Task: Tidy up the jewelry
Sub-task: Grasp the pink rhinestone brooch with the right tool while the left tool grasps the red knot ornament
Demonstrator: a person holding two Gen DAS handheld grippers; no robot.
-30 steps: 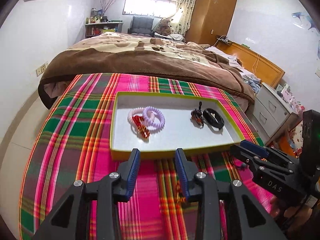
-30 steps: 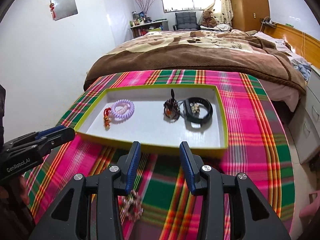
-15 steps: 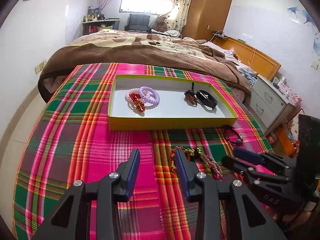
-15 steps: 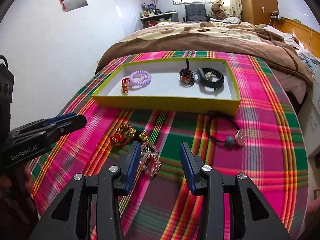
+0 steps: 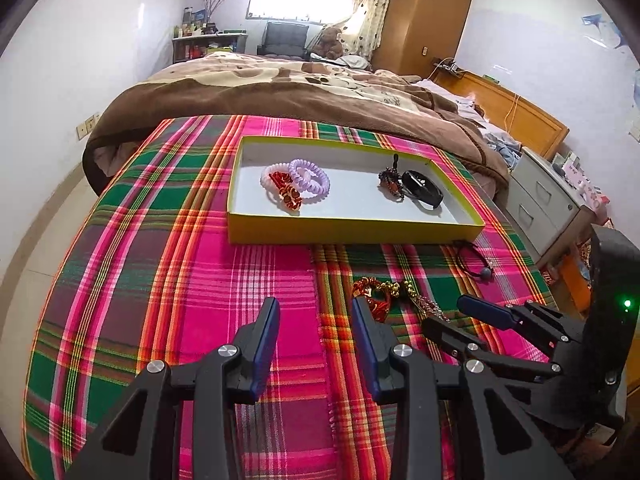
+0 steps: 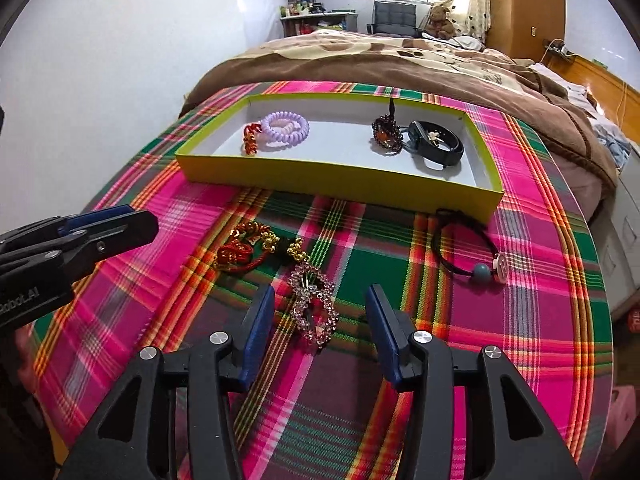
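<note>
A yellow-green tray point(image 5: 352, 234) point(image 6: 320, 176) on the plaid cloth holds coiled hair ties point(image 6: 284, 128), a red charm point(image 6: 250, 142), a brown beaded piece point(image 6: 386, 134) and a black band point(image 6: 438, 146). In front of it on the cloth lie a red-gold knot ornament point(image 6: 244, 248) point(image 5: 376, 290), a rhinestone brooch point(image 6: 314, 308) point(image 5: 430, 304) and a black cord bracelet point(image 6: 468, 248) point(image 5: 472, 258). My right gripper point(image 6: 320, 294) point(image 5: 446, 312) is low over the brooch, jaws opening, pads clear of it on both sides. My left gripper point(image 5: 315, 308) point(image 6: 120, 224) is open and empty, just left of the knot ornament.
The plaid cloth point(image 5: 160, 280) covers a round table that meets a bed with a brown blanket point(image 5: 280, 92). A grey drawer unit point(image 5: 544, 204) stands to the right of the table. A white wall lies to the left.
Both grippers drew back from the tray and sank toward the cloth, bringing the loose jewelry into view. The right jaws widened on either side of the brooch.
</note>
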